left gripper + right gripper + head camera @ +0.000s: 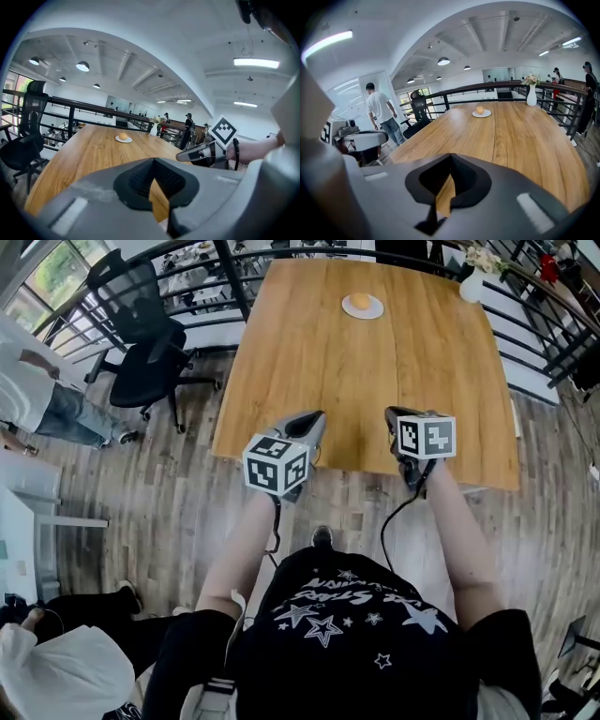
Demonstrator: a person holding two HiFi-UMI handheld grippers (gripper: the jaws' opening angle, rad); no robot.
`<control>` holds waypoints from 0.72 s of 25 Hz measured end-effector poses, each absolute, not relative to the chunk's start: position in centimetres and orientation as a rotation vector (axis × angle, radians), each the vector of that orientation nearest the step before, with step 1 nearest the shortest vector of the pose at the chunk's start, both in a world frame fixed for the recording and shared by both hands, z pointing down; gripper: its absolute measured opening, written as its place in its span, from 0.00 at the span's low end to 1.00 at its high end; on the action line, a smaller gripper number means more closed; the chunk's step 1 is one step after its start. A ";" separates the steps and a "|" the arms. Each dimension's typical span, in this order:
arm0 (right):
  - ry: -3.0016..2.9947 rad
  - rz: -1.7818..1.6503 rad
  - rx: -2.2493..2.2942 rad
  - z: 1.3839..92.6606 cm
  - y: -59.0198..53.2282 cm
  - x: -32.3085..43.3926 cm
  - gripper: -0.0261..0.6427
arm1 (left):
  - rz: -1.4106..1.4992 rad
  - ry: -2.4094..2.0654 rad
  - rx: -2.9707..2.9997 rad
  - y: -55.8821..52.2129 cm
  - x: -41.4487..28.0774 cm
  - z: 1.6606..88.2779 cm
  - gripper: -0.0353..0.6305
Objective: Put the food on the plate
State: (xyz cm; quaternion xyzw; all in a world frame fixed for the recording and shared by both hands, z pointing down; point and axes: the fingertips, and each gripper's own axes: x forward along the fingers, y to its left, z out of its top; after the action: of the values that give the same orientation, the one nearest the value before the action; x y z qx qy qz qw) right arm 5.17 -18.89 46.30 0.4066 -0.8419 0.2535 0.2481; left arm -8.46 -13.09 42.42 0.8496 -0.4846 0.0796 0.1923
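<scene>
The long wooden worktop (375, 381) stands beside a black office chair (141, 343). At its near edge, the left gripper (318, 415) and right gripper (390, 412) both have their jaws closed together, holding nothing. Far across, near a white vase (472, 285), a round orange-coloured food item (361, 302) sits on a small white plate (376, 311).

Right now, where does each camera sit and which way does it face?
Head view: on the person's head, looking steeply down at the table; forearms, left gripper and right gripper show.
Left gripper view: on the left gripper, facing along the table; its own shut jaws, plus the right gripper.
Right gripper view: on the right gripper, facing the same way; its own shut jaws.
Shared: all three show the food on the plate at the table's far end.
</scene>
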 end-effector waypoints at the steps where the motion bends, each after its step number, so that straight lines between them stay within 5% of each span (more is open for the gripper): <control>1: -2.295 0.700 1.110 46.3 -18.3 5.8 0.04 | 0.223 -1.361 2.381 -12.7 -7.9 42.4 0.06; 18: -2.490 0.678 1.077 43.5 -8.0 11.6 0.04 | 0.227 -1.391 2.369 -3.8 -1.3 42.5 0.06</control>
State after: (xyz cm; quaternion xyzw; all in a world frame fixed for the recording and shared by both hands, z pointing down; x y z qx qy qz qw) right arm 11.60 -7.98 43.52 0.3792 -0.8773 0.2389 0.1716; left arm -1.32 -3.81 42.51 0.8434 -0.4954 0.0809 0.1915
